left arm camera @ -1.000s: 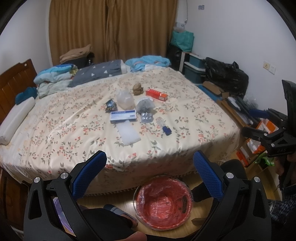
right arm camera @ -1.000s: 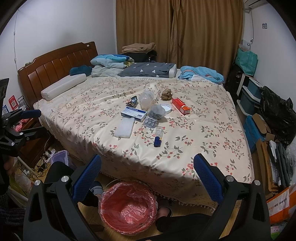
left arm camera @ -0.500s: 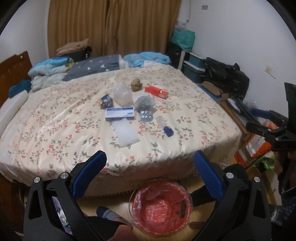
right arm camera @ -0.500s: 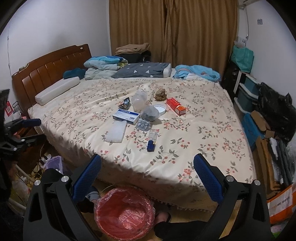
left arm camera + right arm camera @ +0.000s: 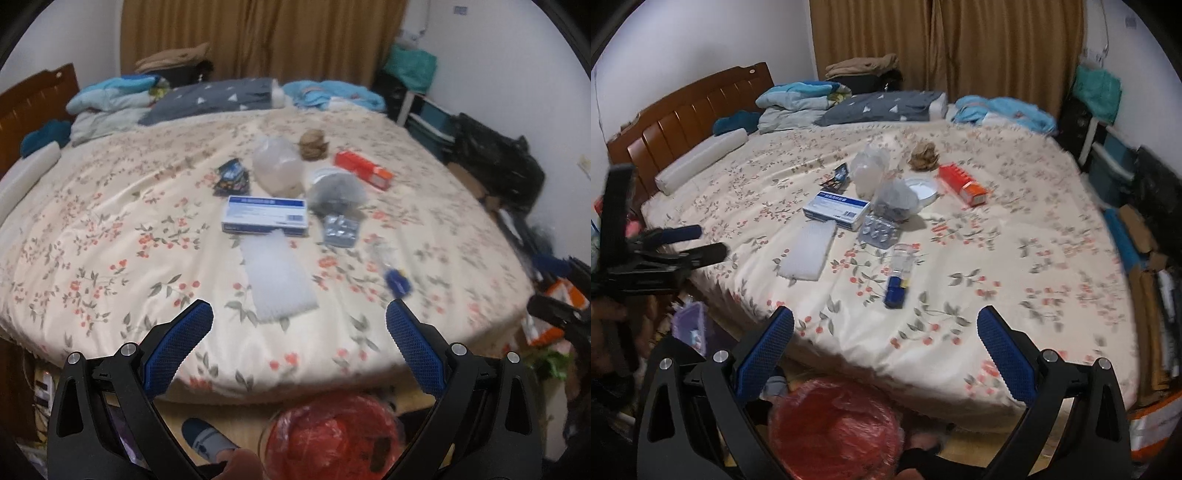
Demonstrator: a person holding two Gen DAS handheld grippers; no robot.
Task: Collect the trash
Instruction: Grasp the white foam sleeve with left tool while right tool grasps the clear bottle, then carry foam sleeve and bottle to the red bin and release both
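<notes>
Left wrist: at bed (image 5: 110,229) foot, faces curtains, left of centre | Right wrist: same edge, further right, angled toward headboard (image 5: 683,122) | Shared: bed top, bin (image 5: 332,435) on floor below, each other's fingers.

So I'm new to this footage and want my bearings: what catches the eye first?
A cluster of litter in the middle of the floral bedspread: a blue-and-white box, an orange carton, a blister pack. Below the bed's near edge, a red-lined bin waits between the open right gripper.
</notes>
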